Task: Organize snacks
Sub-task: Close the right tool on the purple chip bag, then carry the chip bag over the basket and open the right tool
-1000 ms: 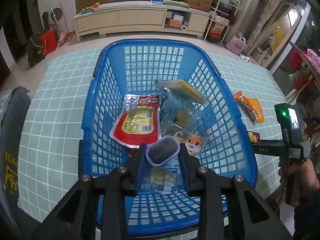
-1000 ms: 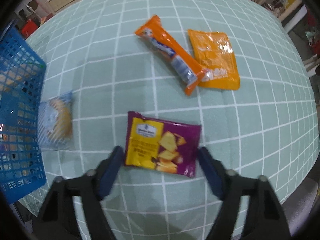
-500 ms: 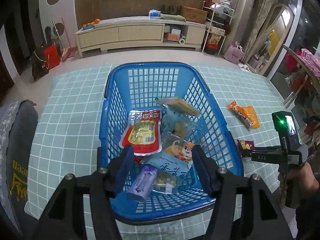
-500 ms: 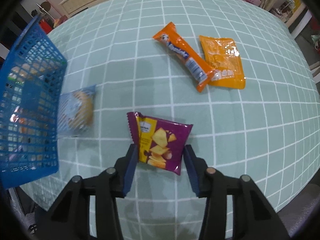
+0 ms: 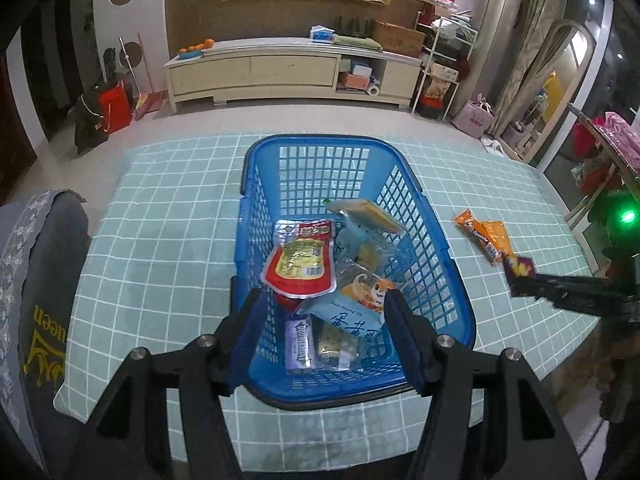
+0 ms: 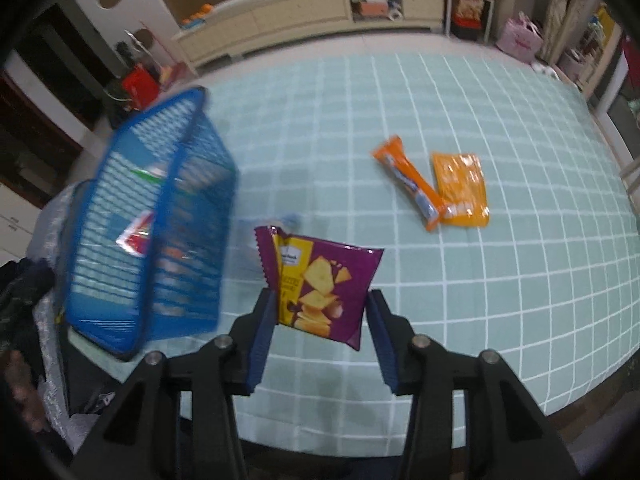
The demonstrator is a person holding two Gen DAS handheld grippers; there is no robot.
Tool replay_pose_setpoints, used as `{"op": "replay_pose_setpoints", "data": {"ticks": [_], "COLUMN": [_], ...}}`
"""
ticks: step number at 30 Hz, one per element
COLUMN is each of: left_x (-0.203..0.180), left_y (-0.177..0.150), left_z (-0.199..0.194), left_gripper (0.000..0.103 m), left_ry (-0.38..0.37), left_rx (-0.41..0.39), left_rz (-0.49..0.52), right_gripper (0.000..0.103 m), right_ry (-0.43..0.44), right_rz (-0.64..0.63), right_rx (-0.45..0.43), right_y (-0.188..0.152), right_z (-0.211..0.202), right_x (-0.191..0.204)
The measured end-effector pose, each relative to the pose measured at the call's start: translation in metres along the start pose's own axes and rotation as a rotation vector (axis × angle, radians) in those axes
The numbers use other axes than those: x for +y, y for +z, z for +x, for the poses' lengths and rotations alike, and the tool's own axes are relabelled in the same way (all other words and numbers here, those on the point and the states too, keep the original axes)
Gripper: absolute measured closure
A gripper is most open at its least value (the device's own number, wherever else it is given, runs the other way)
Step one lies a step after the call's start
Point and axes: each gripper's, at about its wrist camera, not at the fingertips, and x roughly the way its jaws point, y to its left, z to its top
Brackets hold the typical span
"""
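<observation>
My left gripper (image 5: pixel 325 300) is open and empty above the near end of the blue basket (image 5: pixel 340 396). A small purple roll (image 5: pixel 299 344) lies in the basket below it, beside a red pouch (image 5: pixel 302 262) and a pale blue packet (image 5: pixel 352 322). My right gripper (image 6: pixel 320 300) is shut on a purple chip packet (image 6: pixel 320 280) and holds it in the air above the table, right of the basket (image 6: pixel 160 220). The left wrist view shows that packet (image 5: pixel 518 270) at the far right. An orange bar (image 6: pixel 412 184) and an orange pouch (image 6: pixel 460 188) lie on the cloth.
A teal checked cloth (image 6: pixel 480 300) covers the table. A clear-wrapped pastry (image 6: pixel 290 219) peeks out behind the chip packet, next to the basket. A grey covered chair back (image 5: pixel 36 280) stands at the table's left edge. A long sideboard (image 5: pixel 280 68) stands behind.
The left gripper opened, dropped the purple roll into the basket and rose. The right gripper closed on the purple chip packet and lifted it off the cloth.
</observation>
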Motion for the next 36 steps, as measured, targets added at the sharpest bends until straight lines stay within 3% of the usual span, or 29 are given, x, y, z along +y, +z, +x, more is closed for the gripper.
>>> {"op": "replay_pose_setpoints", "data": {"ticks": [12, 21, 36], "left_x": [0.022, 0.046, 0.077], "left_y": [-0.011, -0.017, -0.020], "left_z": [-0.013, -0.015, -0.003], "left_gripper": [0.045, 0.045, 0.045], "left_ry": [0.009, 0.030, 0.002], "left_rx": [-0.006, -0.009, 0.005], "left_rz": [-0.018, -0.022, -0.081], "right_gripper": [0.053, 0.053, 0.052], "right_ry": [0.114, 0.127, 0.149], "right_rz": [-0.170, -0.281, -0.349], "right_rx": [-0.082, -0.032, 0.051], "right_y": [0.009, 0.010, 0.008], "right_z": [-0.049, -0.017, 0.032], "right_x": [0.063, 0.122, 0.164]}}
